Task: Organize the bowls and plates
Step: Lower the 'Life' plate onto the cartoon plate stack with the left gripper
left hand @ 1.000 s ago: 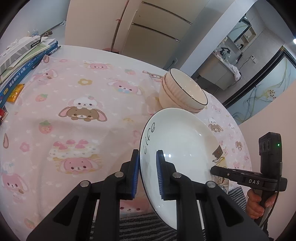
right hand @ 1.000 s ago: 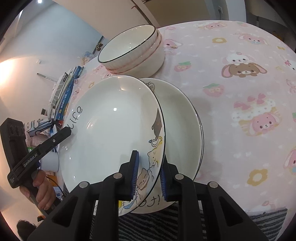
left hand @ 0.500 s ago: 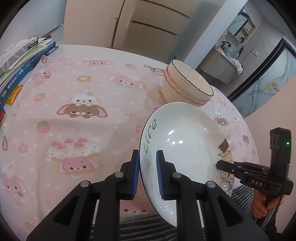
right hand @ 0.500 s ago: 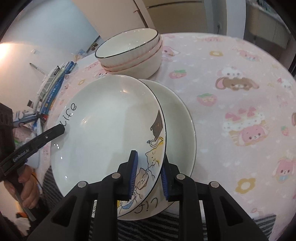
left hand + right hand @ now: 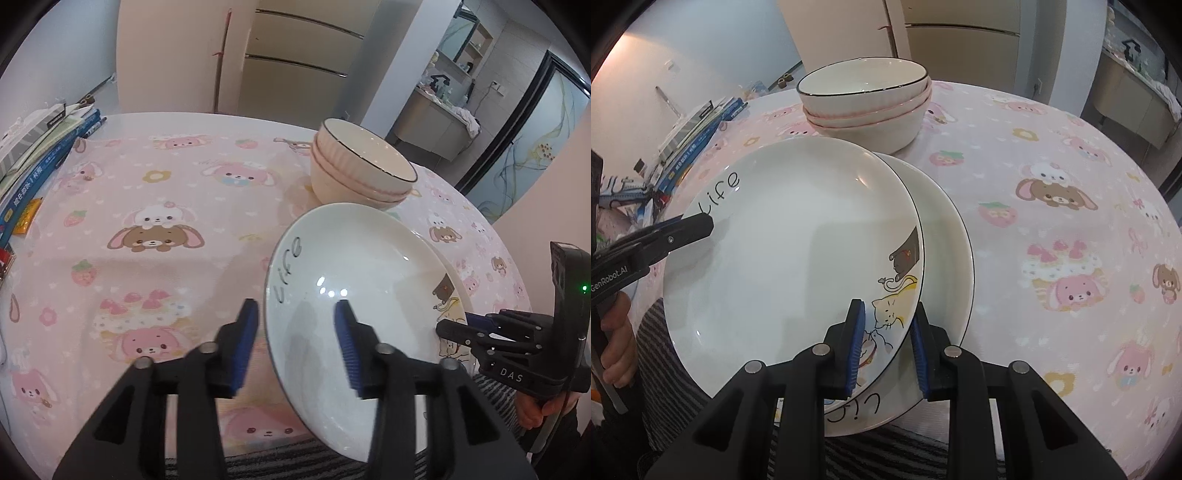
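Note:
A white plate [image 5: 790, 236] with "Life" lettering and cat drawings lies tilted on a second white plate [image 5: 949, 236] on the pink tablecloth. It also shows in the left wrist view [image 5: 362, 295]. My left gripper [image 5: 295, 339] is open, its blue pads on either side of the top plate's left rim without gripping it. My right gripper [image 5: 886, 343] has its pads spread around the plate's near rim at the cat drawing, open. A stack of cream ribbed bowls [image 5: 868, 99] stands just behind the plates, seen too in the left wrist view [image 5: 362, 166].
Books and papers [image 5: 40, 155] lie stacked at the table's left edge. The round table [image 5: 155, 206] carries a pink bunny-print cloth. A striped fabric [image 5: 665, 354] hangs below the near edge. Cabinets and a doorway stand behind the table.
Both grippers have opened: the left pads spread wide off the plate rim, the right pads loosened. The top plate has come down onto the lower plate.

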Demonstrator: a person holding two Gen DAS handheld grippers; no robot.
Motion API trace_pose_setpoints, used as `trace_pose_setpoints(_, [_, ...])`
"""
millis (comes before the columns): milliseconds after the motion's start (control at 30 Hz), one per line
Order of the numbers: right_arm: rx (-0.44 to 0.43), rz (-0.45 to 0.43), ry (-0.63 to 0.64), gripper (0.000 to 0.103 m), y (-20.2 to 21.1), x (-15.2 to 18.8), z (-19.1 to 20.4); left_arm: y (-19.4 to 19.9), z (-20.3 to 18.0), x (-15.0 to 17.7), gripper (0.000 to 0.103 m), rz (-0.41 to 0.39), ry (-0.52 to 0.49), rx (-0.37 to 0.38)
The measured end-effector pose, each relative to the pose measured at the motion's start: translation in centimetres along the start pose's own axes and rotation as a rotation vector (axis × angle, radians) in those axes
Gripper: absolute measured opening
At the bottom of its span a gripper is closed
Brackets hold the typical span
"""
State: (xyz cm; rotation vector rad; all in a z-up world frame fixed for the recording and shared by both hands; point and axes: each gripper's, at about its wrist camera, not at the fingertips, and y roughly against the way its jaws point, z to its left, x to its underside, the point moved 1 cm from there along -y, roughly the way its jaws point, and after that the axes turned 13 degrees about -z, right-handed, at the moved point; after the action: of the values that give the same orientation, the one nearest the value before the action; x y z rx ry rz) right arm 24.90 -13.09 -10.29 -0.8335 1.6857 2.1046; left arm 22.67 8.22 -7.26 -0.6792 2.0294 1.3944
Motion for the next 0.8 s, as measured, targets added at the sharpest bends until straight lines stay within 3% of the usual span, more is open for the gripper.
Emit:
trace_pose_setpoints(100, [0.011,0.012,0.019,0.027,0.2,0.0,0.2,-0.7,-0.5,0.3,0.047,0.024,-0.027,-0.019])
trace_pose_setpoints(167, [0.014,0.021,0.037,0.027,0.3,-0.1,0.1,-1.4,-0.6,0.8,0.027,0.061,-0.053,-0.048])
trace_pose_setpoints(267, [0.023,0.022,0.049,0.027,0.5,-0.2,0.0,-1.0,-0.8,0.8,0.018,0.033,-0.066,-0.074])
trace_pose_setpoints(433, [0.029,0.004,0.036,0.027,1.3,-0.5,-0.7,-0.6,-1.1,0.7,0.015,0.016,-0.110,-0.105])
trace_pose_setpoints(667, [0.094,-0.098,-0.041,0.027,3.4,-1.7,-3.5,-1.0,-1.3,0.8,0.015,0.033,-0.121,-0.087])
trace_pose_setpoints(800, [0.110,-0.074,-0.051,0.027,2.8,-1.6,-4.5,-1.4,-1.6,1.3,0.015,0.055,-0.131,-0.074])
